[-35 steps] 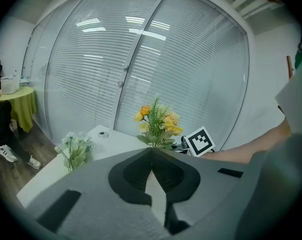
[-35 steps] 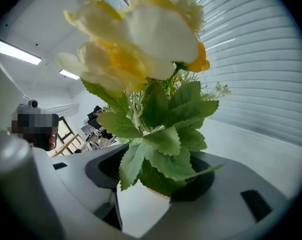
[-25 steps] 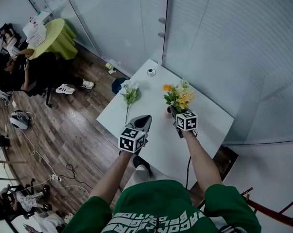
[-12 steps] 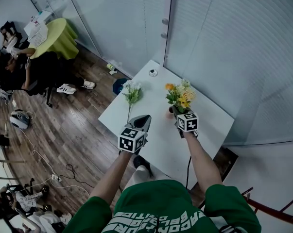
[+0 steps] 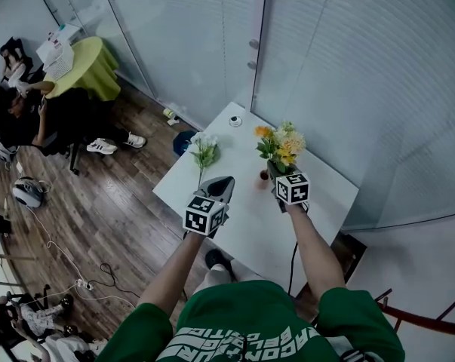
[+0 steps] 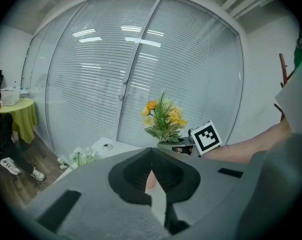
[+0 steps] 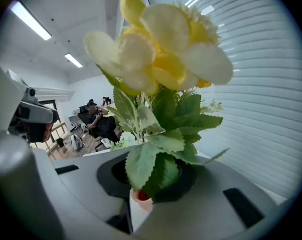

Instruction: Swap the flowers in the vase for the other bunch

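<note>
Gripping yellow bunch [image 5: 280,145] low on stems with right gripper [image 5: 275,173], with jaws pinched nearly together on them and leaves over jaw tops in right gripper view. Holding blooms above vase [image 5: 264,176], up off table [image 5: 318,202]. Cannot tell whether stem ends clear of vase mouth. Hovering left gripper [image 5: 224,183] left of vase, near it, with jaws drawn to a thin slit and nothing in them. Seeing white bunch [image 5: 204,151] flat on table, further left of vase, blooms pointing away from person. Seeing small round item [image 5: 235,120] beyond vase near far table corner; too small to name.

Risks, judged:
- Could tip or drag vase by pulling on a slant with stem ends caught on rim; looks small and light, unbraced by left gripper.
- Could lose a stem from grip, with thin smooth stalks bunched unevenly between pads.
- Could knock vase with right gripper body when lowering bunch beside it.
- Could crush white blooms by grabbing heads instead of stem.
- Could push white bunch off table edge left of vase by nudging instead of pinching.

Writing:
- Only black-and-white square markers on gripper cubes [image 5: 291,188], no letters.
- White print on green shirt [image 5: 246,330], cut off and warped, not readable.
- No label or brand visible on vase or flowers.
</note>
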{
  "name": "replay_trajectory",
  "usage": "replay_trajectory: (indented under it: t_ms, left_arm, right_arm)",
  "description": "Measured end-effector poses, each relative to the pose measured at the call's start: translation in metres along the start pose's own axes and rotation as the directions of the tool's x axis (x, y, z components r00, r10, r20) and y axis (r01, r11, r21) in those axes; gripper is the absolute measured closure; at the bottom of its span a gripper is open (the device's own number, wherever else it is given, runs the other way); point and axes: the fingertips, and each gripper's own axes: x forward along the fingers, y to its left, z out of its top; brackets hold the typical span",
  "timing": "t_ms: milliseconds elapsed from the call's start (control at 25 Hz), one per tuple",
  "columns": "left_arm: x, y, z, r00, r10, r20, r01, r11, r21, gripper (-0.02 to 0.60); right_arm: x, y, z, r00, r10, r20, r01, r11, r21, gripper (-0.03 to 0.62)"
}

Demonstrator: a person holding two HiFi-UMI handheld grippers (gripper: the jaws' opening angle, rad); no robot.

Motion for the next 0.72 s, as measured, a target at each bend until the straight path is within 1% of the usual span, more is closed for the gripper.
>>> replay_trajectory:
  t_ms: [280,440,720]
  left_arm:
    - [-0.002,-0.002,0.024,0.999,-0.017,0.040,0.016,0.999,0.029,0.574]
    - [-0.004,-0.004,0.043,0.998,-0.031,0.063,0.028,0.998,0.051,0.574]
    - [-0.003,-0.012,0.057,0.995,-0.058,0.077,0.052,0.995,0.083,0.574]
  right_arm:
    - [-0.021,0.013,0.056,0.998,0.015,0.064,-0.011,0.998,-0.067,0.543]
    - [-0.035,0.018,0.085,0.995,0.017,0.099,-0.009,0.997,-0.082,0.545]
    - [-0.053,0.011,0.098,0.992,-0.016,0.123,0.025,0.997,-0.076,0.546]
